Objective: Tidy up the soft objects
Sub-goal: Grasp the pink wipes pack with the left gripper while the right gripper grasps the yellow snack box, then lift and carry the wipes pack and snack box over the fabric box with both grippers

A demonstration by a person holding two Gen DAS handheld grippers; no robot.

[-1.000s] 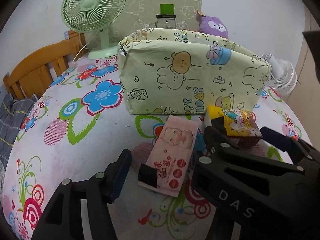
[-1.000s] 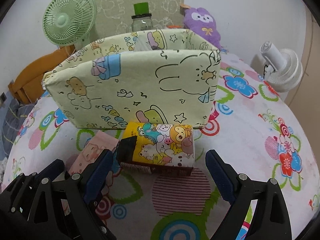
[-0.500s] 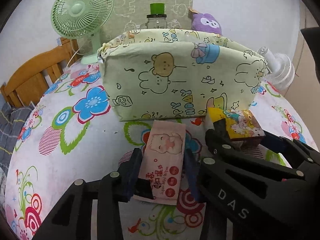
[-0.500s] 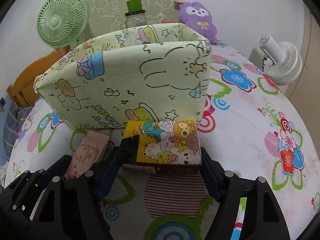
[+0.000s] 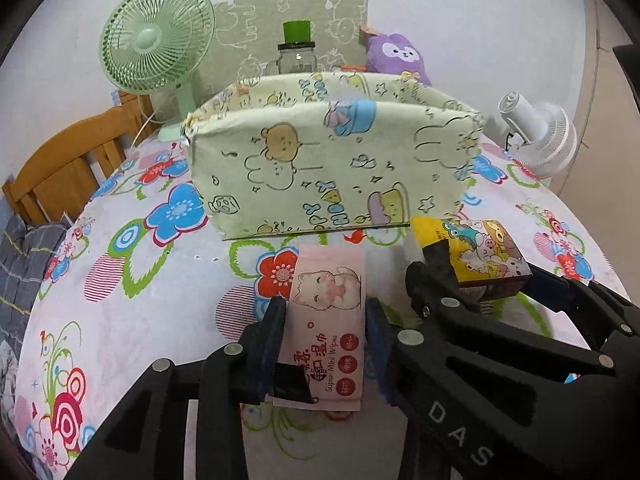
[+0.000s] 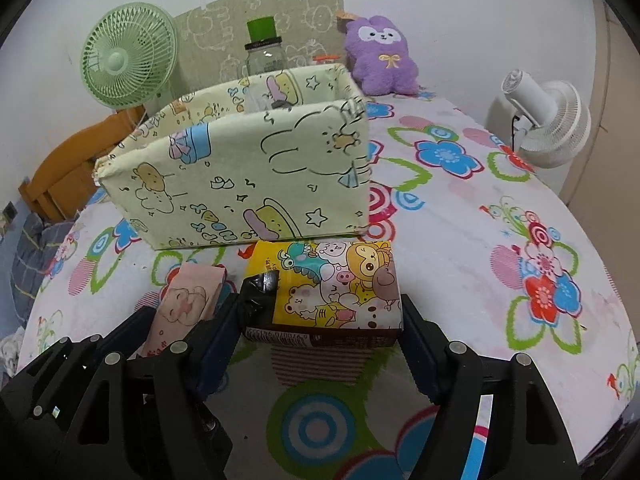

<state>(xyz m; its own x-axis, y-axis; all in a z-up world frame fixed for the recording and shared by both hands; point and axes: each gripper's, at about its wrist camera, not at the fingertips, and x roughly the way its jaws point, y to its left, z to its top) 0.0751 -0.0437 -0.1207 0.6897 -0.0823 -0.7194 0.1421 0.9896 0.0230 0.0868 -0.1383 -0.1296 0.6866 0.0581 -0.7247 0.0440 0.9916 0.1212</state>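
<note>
My left gripper (image 5: 325, 334) is shut on a pink wet-wipes pack (image 5: 326, 328) and holds it just off the flowered tablecloth, in front of the pale yellow fabric storage box (image 5: 320, 176). My right gripper (image 6: 320, 334) is shut on a yellow cartoon tissue pack (image 6: 328, 288), also lifted slightly, before the same box (image 6: 240, 184). The wipes pack shows at the left of the right wrist view (image 6: 188, 304); the tissue pack shows at the right of the left wrist view (image 5: 476, 256). The box's inside is mostly hidden.
Behind the box stand a green desk fan (image 5: 156, 48), a glass jar with a green lid (image 5: 297, 52) and a purple plush toy (image 6: 380, 56). A white fan (image 6: 548, 120) sits at the right edge. A wooden chair (image 5: 68, 164) is at the left.
Both grippers closed from open onto their packs: the left on the pink wipes, the right on the tissue pack. Both moved slightly forward and the packs have risen a little.
</note>
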